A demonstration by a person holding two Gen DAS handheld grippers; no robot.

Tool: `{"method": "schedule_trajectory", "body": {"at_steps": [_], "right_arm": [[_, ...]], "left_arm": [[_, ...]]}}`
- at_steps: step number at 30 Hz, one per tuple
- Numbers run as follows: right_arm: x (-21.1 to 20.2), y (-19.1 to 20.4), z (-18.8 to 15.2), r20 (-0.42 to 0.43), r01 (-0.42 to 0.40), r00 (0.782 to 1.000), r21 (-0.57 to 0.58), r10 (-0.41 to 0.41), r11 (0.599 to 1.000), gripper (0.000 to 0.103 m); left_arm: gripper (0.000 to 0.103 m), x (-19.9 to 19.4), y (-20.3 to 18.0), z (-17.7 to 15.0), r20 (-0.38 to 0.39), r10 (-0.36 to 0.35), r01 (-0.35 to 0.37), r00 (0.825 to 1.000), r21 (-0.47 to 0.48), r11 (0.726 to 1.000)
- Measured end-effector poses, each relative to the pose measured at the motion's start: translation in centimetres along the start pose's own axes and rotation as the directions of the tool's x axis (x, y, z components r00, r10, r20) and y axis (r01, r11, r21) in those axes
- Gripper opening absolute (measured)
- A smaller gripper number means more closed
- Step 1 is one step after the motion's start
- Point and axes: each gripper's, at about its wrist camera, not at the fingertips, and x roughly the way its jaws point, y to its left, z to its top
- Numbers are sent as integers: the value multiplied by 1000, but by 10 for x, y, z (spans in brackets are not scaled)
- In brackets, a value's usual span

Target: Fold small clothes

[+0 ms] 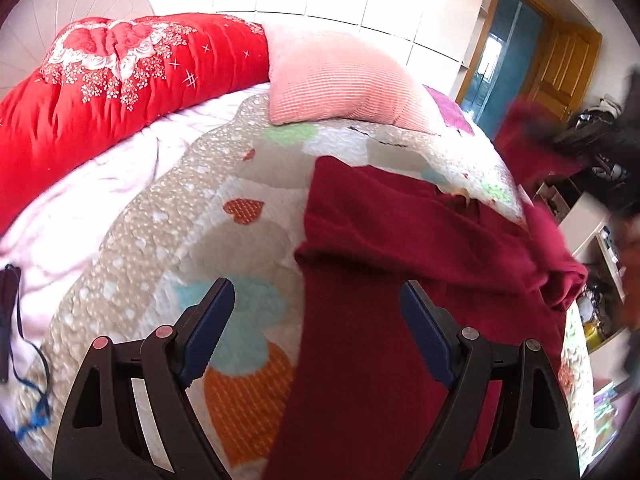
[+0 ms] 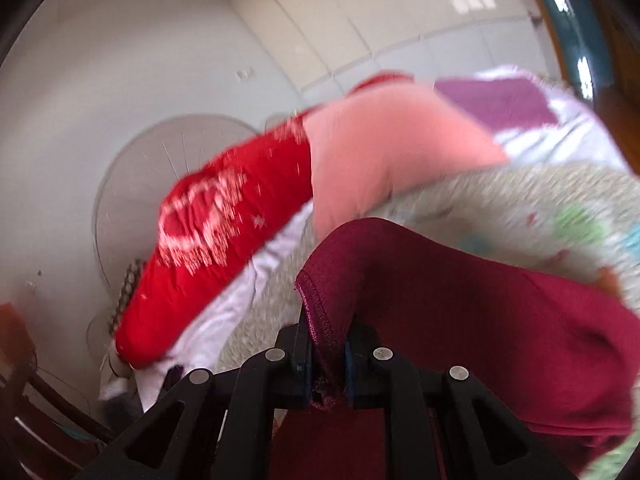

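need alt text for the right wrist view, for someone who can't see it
The right gripper is shut on the stitched hem of a dark red garment, which drapes off to the right over a heart-patterned quilt. Behind lie a pink pillow and a bright red comforter, blurred by motion.

Dark red garment; heart-patterned beige quilt; pink ribbed pillow
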Motion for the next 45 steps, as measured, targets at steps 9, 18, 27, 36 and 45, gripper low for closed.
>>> {"method": "schedule_trajectory", "body": {"at_steps": [9, 18, 27, 36, 45], "right_arm": [[38, -52, -38, -79, -52, 995, 121, 62, 991, 52], [-102, -108, -79, 51, 217, 974, 84, -222, 972, 62], [-95, -124, -115, -33, 367, 929, -45, -369, 929, 61], [-105, -136, -131, -56, 515, 848, -145, -527, 845, 7], [-153, -154, -116, -15, 327, 945, 73, -327, 942, 76]], "left_arm": [[85, 29, 7, 21, -22, -95, 95, 995, -5, 995], [85, 91, -9, 62, -33, -22, 22, 999, -18, 1000], [9, 109, -41, 82, -70, -76, 82, 995, 86, 993], [8, 114, -21, 68, -80, 47, -37, 996, 130, 991], [8, 88, -17, 64, -19, 65, -63, 998, 117, 991]]}}
